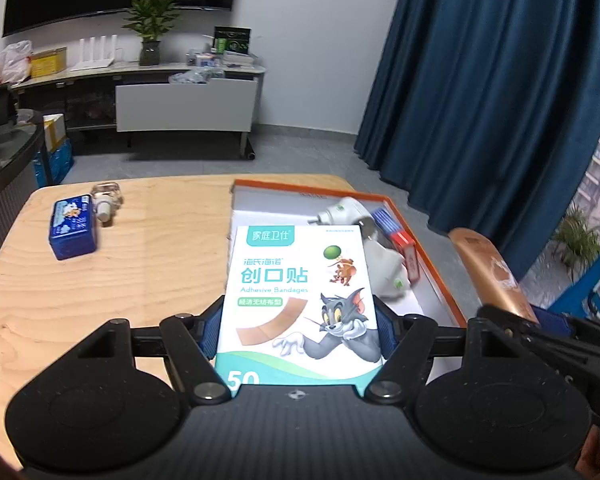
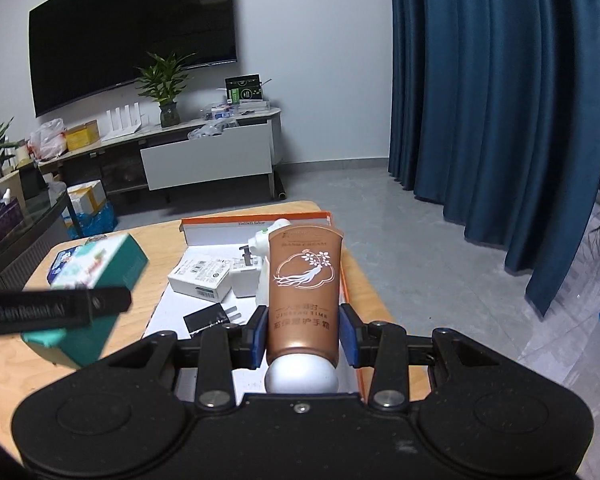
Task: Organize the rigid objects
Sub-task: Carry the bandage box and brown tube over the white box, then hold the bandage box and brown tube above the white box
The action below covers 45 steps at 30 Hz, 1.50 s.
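Left gripper: pads clamp the adhesive-bandage box, held above the orange-rimmed tray's near edge.
Right gripper: pads pinch the brown hand-cream tube, cap toward the camera.
Tray contents: white charger and white carton, 11 o'clock of the tube.
Table, far left: blue tin, 10 o'clock of the box.

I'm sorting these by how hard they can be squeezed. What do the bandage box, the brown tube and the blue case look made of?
Bandage box: thin printed cardboard, slightly glossy, with sharp folded edges. Brown tube: probably soft plastic with a metallic copper sheen and a smooth white cap. Blue case: rounded corners and a glossy printed lid suggest tin or hard plastic; I cannot tell which.
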{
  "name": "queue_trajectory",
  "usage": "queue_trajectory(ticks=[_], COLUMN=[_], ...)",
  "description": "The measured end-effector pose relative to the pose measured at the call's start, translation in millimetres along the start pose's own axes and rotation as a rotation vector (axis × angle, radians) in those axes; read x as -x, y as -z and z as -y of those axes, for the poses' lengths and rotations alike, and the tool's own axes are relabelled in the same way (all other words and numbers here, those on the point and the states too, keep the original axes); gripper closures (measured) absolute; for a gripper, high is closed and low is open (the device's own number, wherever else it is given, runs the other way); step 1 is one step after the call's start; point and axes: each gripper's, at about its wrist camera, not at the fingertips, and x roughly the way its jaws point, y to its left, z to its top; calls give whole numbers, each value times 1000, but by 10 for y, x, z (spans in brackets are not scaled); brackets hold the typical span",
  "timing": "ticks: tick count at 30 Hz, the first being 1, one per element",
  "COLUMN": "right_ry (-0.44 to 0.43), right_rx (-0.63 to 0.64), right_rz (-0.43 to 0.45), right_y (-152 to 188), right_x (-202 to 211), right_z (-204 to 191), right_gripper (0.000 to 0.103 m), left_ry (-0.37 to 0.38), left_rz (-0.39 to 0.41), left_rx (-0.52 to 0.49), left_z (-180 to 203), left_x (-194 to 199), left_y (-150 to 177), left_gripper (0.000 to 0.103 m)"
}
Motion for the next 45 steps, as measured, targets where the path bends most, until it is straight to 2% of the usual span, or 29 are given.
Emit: queue_trajectory(ticks=[11, 45], right_ry=[-10, -19], right_rx=[17, 20], right_rz=[-14, -54], right_y=[98, 57], right_x=[-3, -114], right_z=[-13, -69], right_gripper=[58, 58], left_ry=[-20, -16], left_rz=[4, -38], left_rx=[2, 0], left_z=[21, 34], left_x=[42, -31], left_y=[55, 46], left_gripper=[31, 31])
